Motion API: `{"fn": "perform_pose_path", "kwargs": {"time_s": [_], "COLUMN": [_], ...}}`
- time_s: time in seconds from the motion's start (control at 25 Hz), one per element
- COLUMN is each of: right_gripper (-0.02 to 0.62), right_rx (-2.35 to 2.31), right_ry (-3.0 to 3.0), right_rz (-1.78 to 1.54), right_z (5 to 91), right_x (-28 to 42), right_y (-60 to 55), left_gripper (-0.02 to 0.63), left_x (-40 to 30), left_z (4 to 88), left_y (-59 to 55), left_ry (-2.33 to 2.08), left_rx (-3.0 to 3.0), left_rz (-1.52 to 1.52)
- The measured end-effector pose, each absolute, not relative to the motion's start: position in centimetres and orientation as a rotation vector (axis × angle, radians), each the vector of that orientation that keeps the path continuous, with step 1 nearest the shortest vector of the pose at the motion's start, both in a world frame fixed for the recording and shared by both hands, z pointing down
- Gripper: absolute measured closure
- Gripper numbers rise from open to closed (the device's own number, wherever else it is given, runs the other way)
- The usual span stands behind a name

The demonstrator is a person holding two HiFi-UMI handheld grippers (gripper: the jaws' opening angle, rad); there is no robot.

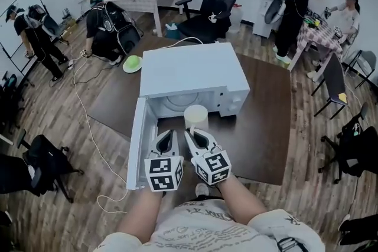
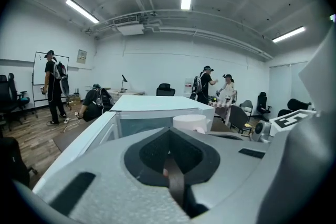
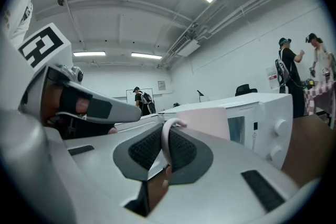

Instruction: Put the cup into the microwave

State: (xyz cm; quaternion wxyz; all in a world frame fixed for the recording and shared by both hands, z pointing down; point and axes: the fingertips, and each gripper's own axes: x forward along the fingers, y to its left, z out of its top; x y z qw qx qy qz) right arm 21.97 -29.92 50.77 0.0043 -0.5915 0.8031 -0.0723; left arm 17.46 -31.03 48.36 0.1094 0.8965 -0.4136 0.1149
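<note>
So the cup is this pale, cream-ish mug, and it's up in the air right at the mouth of the microwave, not quite inside as far as I can tell. The right claw has it by the handle. In the right gripper view you can see the thin loop pinched between the two dark pads, with the cup body sticking out just past them. So it's clenched on the cup, no question.

The left claw is right next to it, just to the left, and its jaws are pressed together with nothing between them.

The microwave is white with its door swung wide open to the left, and you can make out the turntable inside. It sits on a dark brown surface. Over at the far left corner of that surface there's a pale green bowl.

Further back there's a black office chair and a few people standing around.
</note>
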Motion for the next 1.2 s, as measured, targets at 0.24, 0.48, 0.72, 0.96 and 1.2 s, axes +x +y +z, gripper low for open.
{"fn": "perform_pose_path", "kwargs": {"time_s": [0.24, 0.48, 0.72, 0.96, 1.2], "right_gripper": [0.565, 0.565, 0.565, 0.565, 0.565], "right_rx": [-1.758, -1.736, -1.781, -1.796, -1.809], "right_ry": [2.611, 2.671, 2.68, 2.7, 2.686], "right_rz": [-0.282, -0.328, -0.318, -0.292, -0.325], "right_z": [54.4, 58.3, 60.3, 61.4, 62.3], "right_x": [22.4, 23.0, 23.6, 23.5, 23.3], "right_y": [-33.6, -37.7, -41.9, -45.7, -48.6], "left_gripper": [0.598, 0.598, 0.598, 0.598, 0.598], "left_x": [16.8, 15.5, 13.8, 12.3, 11.4], "left_z": [49.5, 50.6, 51.8, 52.4, 53.4], "left_y": [-32.8, -34.0, -35.5, -36.5, -37.0], "left_ry": [-1.353, -1.459, -1.531, -1.587, -1.599], "left_rx": [2.556, 2.489, 2.419, 2.35, 2.307], "left_rz": [0.367, 0.402, 0.437, 0.447, 0.464]}}
